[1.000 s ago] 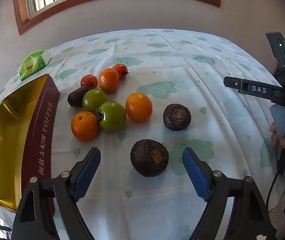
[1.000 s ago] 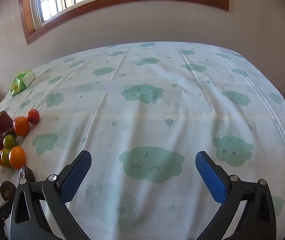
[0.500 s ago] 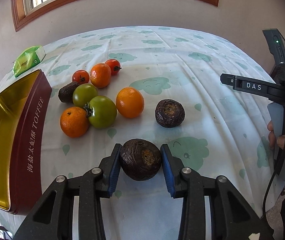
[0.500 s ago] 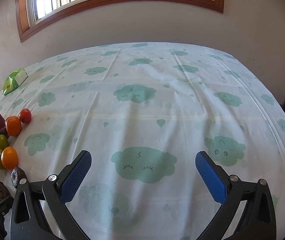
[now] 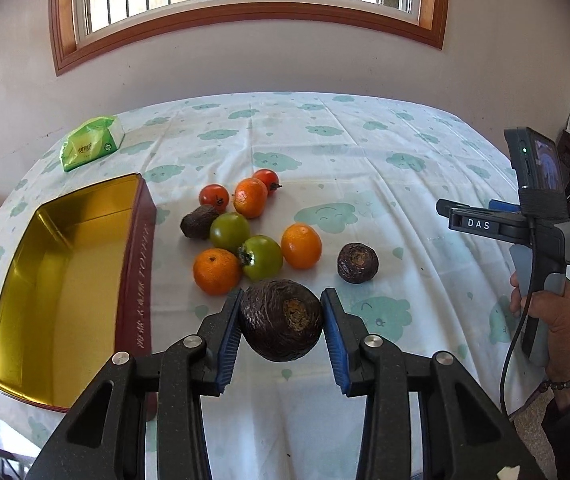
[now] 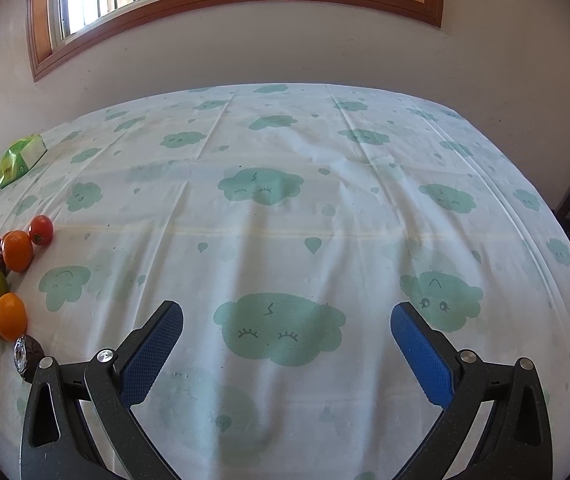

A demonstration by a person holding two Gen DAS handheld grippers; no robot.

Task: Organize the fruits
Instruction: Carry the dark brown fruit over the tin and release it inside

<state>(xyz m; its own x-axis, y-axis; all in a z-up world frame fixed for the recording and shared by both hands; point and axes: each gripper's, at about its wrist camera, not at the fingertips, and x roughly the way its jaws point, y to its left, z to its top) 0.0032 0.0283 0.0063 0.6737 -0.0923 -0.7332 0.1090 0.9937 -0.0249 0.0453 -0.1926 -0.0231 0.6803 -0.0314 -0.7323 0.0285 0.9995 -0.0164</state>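
My left gripper (image 5: 281, 322) is shut on a dark wrinkled passion fruit (image 5: 281, 320) and holds it above the cloth. Behind it lie three oranges (image 5: 217, 271), two green tomatoes (image 5: 261, 257), two red tomatoes (image 5: 213, 196), a dark avocado-like fruit (image 5: 198, 221) and a second passion fruit (image 5: 358, 263). An open gold-lined toffee tin (image 5: 135, 264) stands to the left. My right gripper (image 6: 287, 338) is open and empty over bare cloth; the fruit cluster (image 6: 11, 316) sits at its far left.
A green tissue pack (image 5: 91, 147) lies at the back left of the table. The right gripper's handle and the hand holding it (image 5: 541, 264) are at the right edge of the left wrist view. A wall and window lie behind the table.
My left gripper closed on the nearest passion fruit and has lifted it off the cloth. The right gripper has shifted slightly and stays open.
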